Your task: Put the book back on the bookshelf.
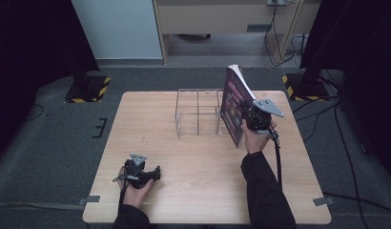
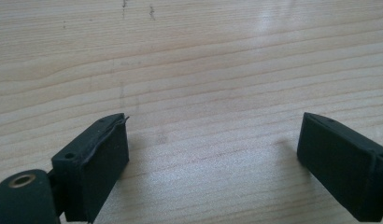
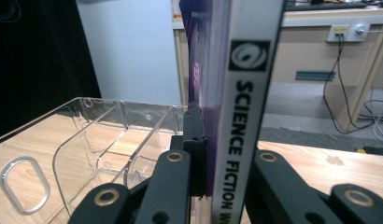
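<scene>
Surroundings: a clear plastic organizer (image 1: pixel 198 112) with dividers stands on the far middle of the wooden tabletop (image 1: pixel 203 186); two stand bases with yellow-black stripes (image 1: pixel 87 89) sit on the grey floor at the far corners, and cables (image 1: pixel 279 33) run under a desk behind.
In the way: the organizer is just beside the book, on its left in the high view; its rounded transparent walls (image 3: pixel 87 149) rise close to the right gripper in the right gripper view.
Hidden or unclear: the lower end of the spine text is cut off by the frame, so only "SCIENCE FICTION" can be read; the cover print is too dark and blurred to make out; whether the bottom edge of the book touches the tabletop cannot be told.
Book: a science fiction book (image 1: pixel 235 102) with a dark purple cover, a white spine (image 3: pixel 243 121) with black letters and a round logo; it stands upright, slightly tilted, at the far right part of the tabletop.
Right gripper: the right gripper (image 1: pixel 251 117) pinches the book, one jaw on each side near the spine.
Left gripper: the left gripper (image 1: pixel 143 174) rests low at the near left of the tabletop, well apart from the book; its jaws are spread wide over bare wood (image 2: pixel 203 70), with nothing between them.
</scene>
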`<state>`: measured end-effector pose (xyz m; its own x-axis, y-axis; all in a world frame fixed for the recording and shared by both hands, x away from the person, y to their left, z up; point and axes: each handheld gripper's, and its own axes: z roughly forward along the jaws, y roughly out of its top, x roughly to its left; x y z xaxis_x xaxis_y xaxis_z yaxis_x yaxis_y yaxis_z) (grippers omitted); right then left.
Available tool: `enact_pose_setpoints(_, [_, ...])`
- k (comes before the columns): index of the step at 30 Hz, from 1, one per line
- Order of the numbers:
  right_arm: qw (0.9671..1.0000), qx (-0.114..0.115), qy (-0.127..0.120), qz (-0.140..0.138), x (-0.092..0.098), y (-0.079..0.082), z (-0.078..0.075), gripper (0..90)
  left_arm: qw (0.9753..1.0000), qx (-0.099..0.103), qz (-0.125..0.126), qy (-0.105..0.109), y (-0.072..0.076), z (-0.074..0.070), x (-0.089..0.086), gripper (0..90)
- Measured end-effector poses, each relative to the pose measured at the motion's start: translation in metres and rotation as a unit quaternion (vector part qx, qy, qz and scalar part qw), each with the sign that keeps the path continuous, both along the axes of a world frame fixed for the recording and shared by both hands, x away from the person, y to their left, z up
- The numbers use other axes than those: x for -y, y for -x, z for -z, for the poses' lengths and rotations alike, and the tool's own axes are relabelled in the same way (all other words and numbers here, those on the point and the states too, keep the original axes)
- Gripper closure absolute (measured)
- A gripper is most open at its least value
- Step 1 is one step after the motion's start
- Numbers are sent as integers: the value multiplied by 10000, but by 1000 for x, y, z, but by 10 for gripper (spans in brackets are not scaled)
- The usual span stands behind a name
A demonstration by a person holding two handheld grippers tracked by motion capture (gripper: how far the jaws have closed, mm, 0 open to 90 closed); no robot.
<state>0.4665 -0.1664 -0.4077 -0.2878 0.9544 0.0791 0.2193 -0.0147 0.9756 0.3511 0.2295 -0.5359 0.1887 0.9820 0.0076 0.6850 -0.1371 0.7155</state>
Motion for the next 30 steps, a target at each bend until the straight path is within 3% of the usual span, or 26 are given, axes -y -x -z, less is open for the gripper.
enact_pose_setpoints(21, [9996,-186,32,211,2,7,-3,805,10000,-1,-2,5,0,0,0,82])
enact_pose_setpoints(30, [9996,-212,92,144,5,6,-9,718,10000,-1,-2,5,0,0,0,82])
